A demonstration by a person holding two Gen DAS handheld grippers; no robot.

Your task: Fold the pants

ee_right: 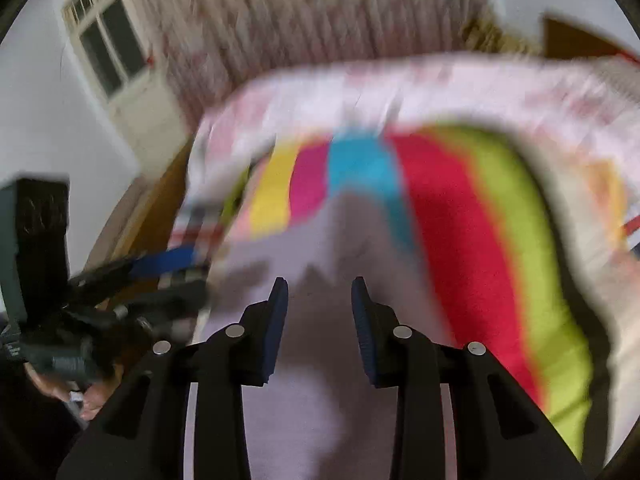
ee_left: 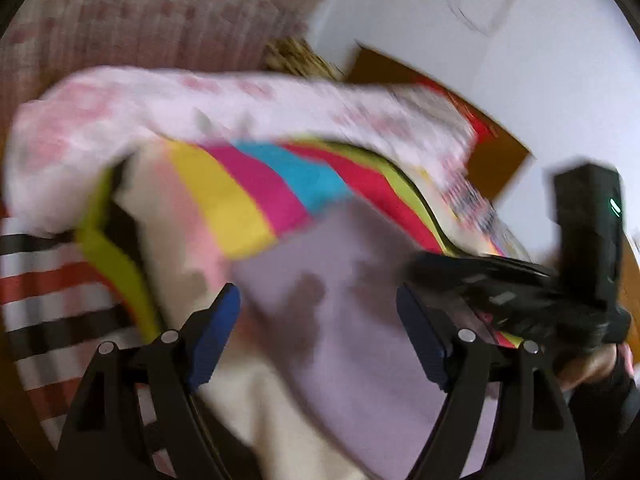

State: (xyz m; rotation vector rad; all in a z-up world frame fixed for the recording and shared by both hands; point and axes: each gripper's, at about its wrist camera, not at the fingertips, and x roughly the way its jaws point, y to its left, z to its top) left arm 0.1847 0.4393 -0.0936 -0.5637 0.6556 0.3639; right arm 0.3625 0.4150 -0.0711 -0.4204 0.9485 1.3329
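Observation:
Both views are motion-blurred. Pale lilac pants lie flat on a rainbow-striped cover; they also show in the right wrist view. My left gripper is open and empty, its blue pads spread wide above the lilac cloth. My right gripper is open and empty, its pads a narrower gap apart over the same cloth. The right gripper shows in the left wrist view at the right, and the left gripper shows in the right wrist view at the left.
A pink-and-white floral quilt is bunched along the far side of the bed. A black, white and red striped cloth lies at the left. A floral curtain, a window and white walls are behind.

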